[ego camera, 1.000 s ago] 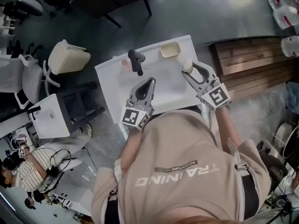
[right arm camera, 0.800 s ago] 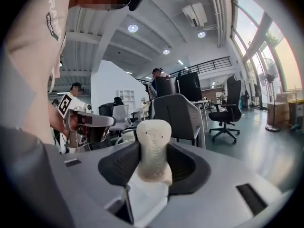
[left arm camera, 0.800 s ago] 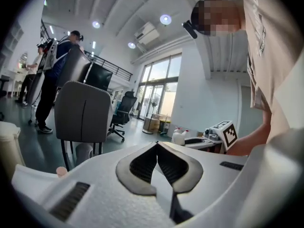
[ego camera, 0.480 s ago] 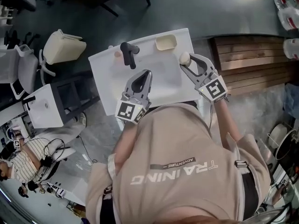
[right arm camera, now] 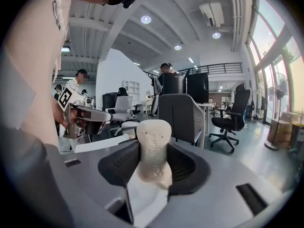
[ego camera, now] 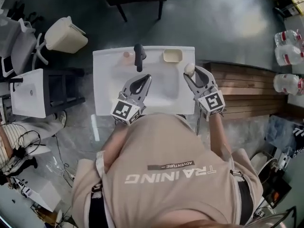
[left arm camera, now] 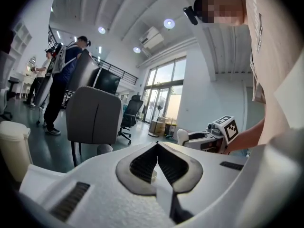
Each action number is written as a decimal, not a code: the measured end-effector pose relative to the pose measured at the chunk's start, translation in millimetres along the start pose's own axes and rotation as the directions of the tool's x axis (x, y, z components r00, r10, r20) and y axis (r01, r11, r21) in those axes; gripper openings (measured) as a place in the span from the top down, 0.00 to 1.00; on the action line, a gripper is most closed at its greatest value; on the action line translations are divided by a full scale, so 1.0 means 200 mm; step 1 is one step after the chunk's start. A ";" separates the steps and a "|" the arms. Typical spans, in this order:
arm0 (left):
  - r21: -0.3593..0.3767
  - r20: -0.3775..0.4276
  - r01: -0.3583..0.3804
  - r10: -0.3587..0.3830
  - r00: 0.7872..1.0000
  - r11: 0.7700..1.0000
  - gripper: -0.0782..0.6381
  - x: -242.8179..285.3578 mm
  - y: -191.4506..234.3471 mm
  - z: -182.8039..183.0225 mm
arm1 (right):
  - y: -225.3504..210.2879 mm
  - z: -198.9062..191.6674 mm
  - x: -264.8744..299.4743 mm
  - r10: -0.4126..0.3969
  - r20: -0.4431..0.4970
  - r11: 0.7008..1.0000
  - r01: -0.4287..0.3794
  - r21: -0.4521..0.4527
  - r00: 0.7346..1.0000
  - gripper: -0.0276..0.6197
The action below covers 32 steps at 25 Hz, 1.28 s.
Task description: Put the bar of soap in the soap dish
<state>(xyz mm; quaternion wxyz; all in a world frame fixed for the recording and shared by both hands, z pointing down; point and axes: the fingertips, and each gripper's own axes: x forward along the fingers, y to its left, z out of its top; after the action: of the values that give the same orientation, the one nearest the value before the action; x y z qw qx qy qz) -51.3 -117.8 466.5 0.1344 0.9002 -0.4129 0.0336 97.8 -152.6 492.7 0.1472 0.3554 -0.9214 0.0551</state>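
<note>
Pinching bar of soap point(right arm camera: 153, 137): right hand-held gripper point(ego camera: 191, 72); left hand-held gripper point(left arm camera: 157, 147) closed.

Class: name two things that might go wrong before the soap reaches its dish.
1. The right gripper pinches only one end of the bar of soap; most of it sticks out past the jaws, so it may slip and drop.
2. The soap dish is small and sits on the back rim of the sink; an off-centre release might leave the bar on its edge.
</note>
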 end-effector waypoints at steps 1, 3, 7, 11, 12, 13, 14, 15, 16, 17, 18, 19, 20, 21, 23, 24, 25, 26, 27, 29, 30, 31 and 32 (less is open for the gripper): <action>0.006 0.006 -0.001 0.001 1.000 1.000 0.88 -0.01 0.01 0.00 | 0.00 0.00 0.00 -0.002 -0.013 1.000 0.002 -0.008 1.000 0.70; 0.019 0.013 -0.004 0.004 1.000 1.000 0.88 -0.04 0.03 0.00 | 0.00 -0.01 -0.01 -0.005 -0.042 1.000 0.004 -0.023 0.999 0.70; -0.007 0.017 -0.004 0.004 1.000 1.000 0.88 -0.12 0.11 -0.07 | 0.06 0.00 -0.01 -0.029 -0.092 0.994 0.019 -0.108 0.995 0.70; -0.086 0.071 0.005 0.001 0.997 0.996 0.88 -0.16 0.17 -0.04 | 0.06 -0.02 -0.04 -0.074 -0.114 0.990 0.059 -0.129 0.991 0.70; -0.070 0.076 0.009 -0.004 0.997 0.997 0.88 -0.16 0.17 -0.02 | 0.06 -0.02 -0.05 -0.085 -0.114 0.990 0.071 -0.124 0.990 0.70; -0.052 0.079 0.016 -0.012 0.997 0.999 0.88 -0.16 0.17 -0.01 | 0.06 -0.02 -0.06 -0.094 -0.115 0.989 0.080 -0.123 0.989 0.70; -0.040 0.079 0.026 -0.022 0.997 0.999 0.88 -0.16 0.17 0.00 | 0.06 -0.02 -0.06 -0.101 -0.118 0.988 0.086 -0.126 0.988 0.70; -0.037 0.078 0.035 -0.032 0.996 0.999 0.88 -0.16 0.17 0.00 | 0.06 -0.03 -0.06 -0.104 -0.123 0.987 0.087 -0.133 0.987 0.70; -0.043 0.075 0.042 -0.039 0.996 0.998 0.88 -0.16 0.18 -0.01 | 0.07 -0.04 -0.06 -0.105 -0.132 0.986 0.086 -0.142 0.986 0.70; -0.054 0.075 0.047 -0.043 0.996 0.997 0.88 -0.16 0.18 -0.01 | 0.07 -0.04 -0.05 -0.107 -0.144 0.984 0.084 -0.155 0.984 0.70; -0.067 0.078 0.049 -0.044 0.996 0.997 0.88 -0.17 0.19 -0.02 | 0.07 -0.05 -0.05 -0.109 -0.156 0.982 0.082 -0.170 0.982 0.70; -0.077 0.082 0.049 -0.042 0.996 0.996 0.88 -0.17 0.20 -0.02 | 0.07 -0.06 -0.04 -0.110 -0.165 0.980 0.080 -0.182 0.980 0.70; -0.083 0.084 0.047 -0.040 0.996 0.995 0.88 -0.16 0.21 -0.03 | 0.06 -0.05 -0.03 -0.109 -0.169 0.979 0.077 -0.189 0.979 0.70; -0.086 0.083 0.048 -0.041 0.996 0.995 0.88 -0.16 0.22 -0.03 | 0.06 -0.05 -0.03 -0.107 -0.173 0.979 0.073 -0.189 0.979 0.70; -0.092 0.079 0.059 -0.052 0.996 0.994 0.88 -0.14 0.21 -0.05 | 0.04 -0.06 -0.02 -0.102 -0.184 0.980 0.067 -0.185 0.978 0.70; -0.096 0.080 0.067 -0.059 0.995 0.993 0.88 -0.14 0.20 -0.05 | 0.03 -0.07 -0.02 -0.100 -0.190 0.980 0.064 -0.187 0.977 0.70; -0.104 0.084 0.074 -0.066 0.994 0.992 0.88 -0.13 0.19 -0.06 | 0.01 -0.08 -0.02 -0.097 -0.195 0.980 0.059 -0.191 0.976 0.70; -0.113 0.090 0.080 -0.070 0.994 0.990 0.88 -0.12 0.19 -0.06 | 0.00 -0.09 -0.01 -0.095 -0.198 0.979 0.055 -0.195 0.976 0.70; -0.120 0.096 0.082 -0.071 0.993 0.989 0.88 -0.12 0.19 -0.05 | -0.02 -0.10 0.01 -0.094 -0.200 0.979 0.053 -0.198 0.975 0.70; -0.125 0.102 0.079 -0.066 0.993 0.989 0.88 -0.11 0.20 -0.05 | -0.06 -0.12 0.03 -0.094 -0.205 0.979 0.054 -0.197 0.974 0.70; -0.128 0.101 0.079 -0.066 0.993 0.989 0.88 -0.10 0.20 -0.06 | -0.08 -0.13 0.04 -0.095 -0.211 0.979 0.053 -0.196 0.973 0.70; -0.130 0.098 0.081 -0.069 0.993 0.988 0.88 -0.10 0.19 -0.06 | -0.09 -0.15 0.05 -0.095 -0.220 0.979 0.051 -0.195 0.971 0.70; -0.131 0.095 0.085 -0.073 0.993 0.988 0.88 -0.10 0.19 -0.07 | -0.10 -0.16 0.06 -0.092 -0.228 0.979 0.047 -0.197 0.969 0.70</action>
<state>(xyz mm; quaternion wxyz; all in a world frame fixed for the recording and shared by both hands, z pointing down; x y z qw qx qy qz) -91.6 -123.2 483.8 0.1773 0.9053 -0.3839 -0.0402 111.1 -168.5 526.7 0.2905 0.3629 -0.8854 0.0037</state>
